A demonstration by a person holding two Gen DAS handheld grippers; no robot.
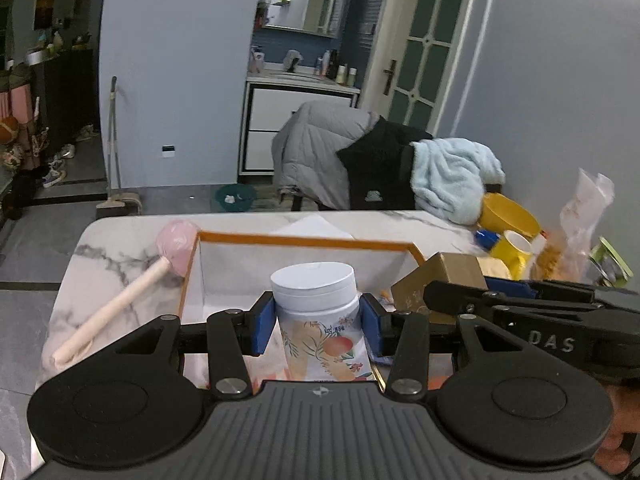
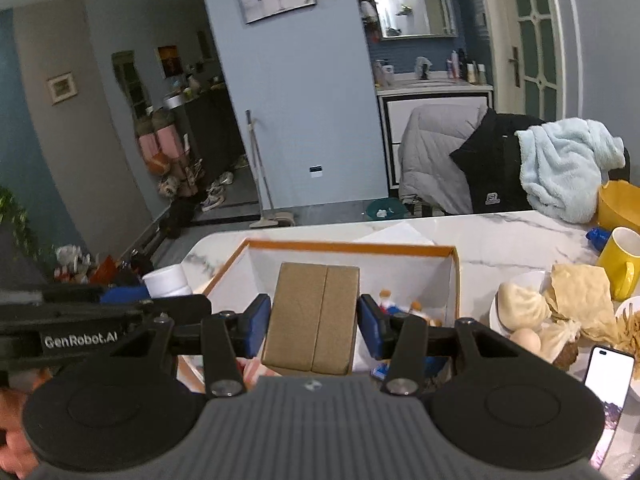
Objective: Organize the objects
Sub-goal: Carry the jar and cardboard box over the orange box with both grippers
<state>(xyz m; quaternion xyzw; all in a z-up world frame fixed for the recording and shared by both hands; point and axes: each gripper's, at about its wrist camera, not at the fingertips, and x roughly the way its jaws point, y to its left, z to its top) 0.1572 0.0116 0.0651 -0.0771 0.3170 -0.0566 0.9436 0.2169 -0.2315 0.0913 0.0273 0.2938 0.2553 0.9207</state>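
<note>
Currently held: left tongs closed on white-lidded jar, right tongs closed on brown box, both above orange-rimmed tray on marble table. Risks, judged: the two tongs sit close together and could knock each other; jar, gripped just below its lid, may tip; box may land on small items already in tray. Pink mallet lies just left.

yellow mug, phone, perhaps steamed buns, broom
</note>
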